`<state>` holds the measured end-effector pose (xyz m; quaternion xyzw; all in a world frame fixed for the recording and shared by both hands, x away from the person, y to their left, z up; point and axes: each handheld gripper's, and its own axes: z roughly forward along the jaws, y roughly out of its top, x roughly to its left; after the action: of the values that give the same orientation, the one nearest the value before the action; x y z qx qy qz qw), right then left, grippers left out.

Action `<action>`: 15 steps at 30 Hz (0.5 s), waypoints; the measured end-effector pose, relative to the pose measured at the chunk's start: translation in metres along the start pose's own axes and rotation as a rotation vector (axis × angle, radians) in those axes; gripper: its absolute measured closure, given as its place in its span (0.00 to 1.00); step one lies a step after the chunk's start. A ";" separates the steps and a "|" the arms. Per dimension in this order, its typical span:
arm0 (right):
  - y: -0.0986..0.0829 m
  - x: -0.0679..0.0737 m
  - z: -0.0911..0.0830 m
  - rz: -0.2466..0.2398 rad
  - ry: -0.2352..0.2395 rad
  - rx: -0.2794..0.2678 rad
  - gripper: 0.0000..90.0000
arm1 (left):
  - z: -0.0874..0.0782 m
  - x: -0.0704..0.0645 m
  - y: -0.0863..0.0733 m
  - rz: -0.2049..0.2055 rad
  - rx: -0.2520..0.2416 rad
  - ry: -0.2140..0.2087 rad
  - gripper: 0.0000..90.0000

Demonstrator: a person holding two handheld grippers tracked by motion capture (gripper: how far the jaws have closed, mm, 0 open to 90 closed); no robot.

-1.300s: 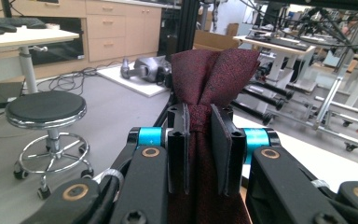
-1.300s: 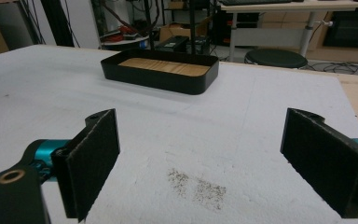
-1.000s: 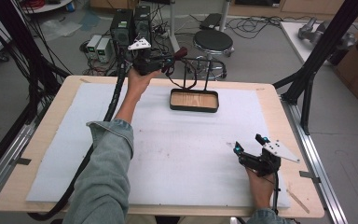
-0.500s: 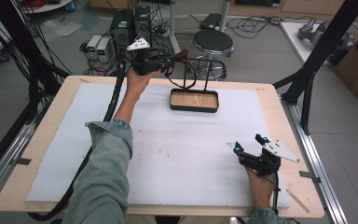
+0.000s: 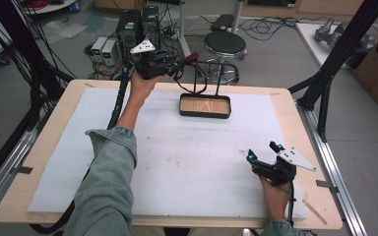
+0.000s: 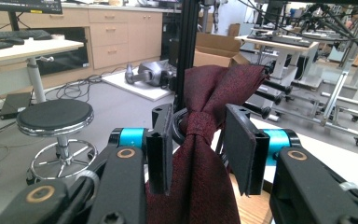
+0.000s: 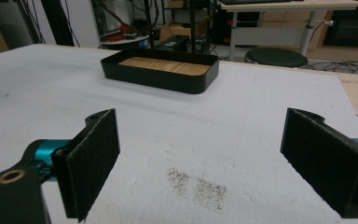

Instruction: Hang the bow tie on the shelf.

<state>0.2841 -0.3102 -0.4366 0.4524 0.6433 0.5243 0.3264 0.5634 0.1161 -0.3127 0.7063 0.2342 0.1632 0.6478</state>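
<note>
Maroon tie sits between left tool jaws.

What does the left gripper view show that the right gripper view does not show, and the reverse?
Left gripper view: a dark red tie stands between the jaws of the left hand-held gripper, with wooden drawers far behind.
Right gripper view: the right hand-held gripper, jaws wide apart and holding nothing, over a white mat; a black tray with a wooden bottom lies ahead.
Both: a round black stool on the floor.
</note>
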 end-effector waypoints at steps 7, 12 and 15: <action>0.000 0.000 0.000 -0.001 -0.002 0.000 0.12 | -0.009 -0.003 0.006 0.023 -0.014 0.001 0.65; 0.000 0.000 0.000 -0.002 -0.003 0.001 0.12 | -0.012 -0.005 0.002 0.034 0.010 -0.008 0.65; 0.000 0.000 0.000 -0.001 -0.003 0.001 0.12 | -0.013 -0.006 -0.003 0.039 0.021 -0.015 0.65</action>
<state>0.2841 -0.3101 -0.4366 0.4529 0.6433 0.5233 0.3274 0.5512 0.1240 -0.3135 0.7187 0.2173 0.1678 0.6388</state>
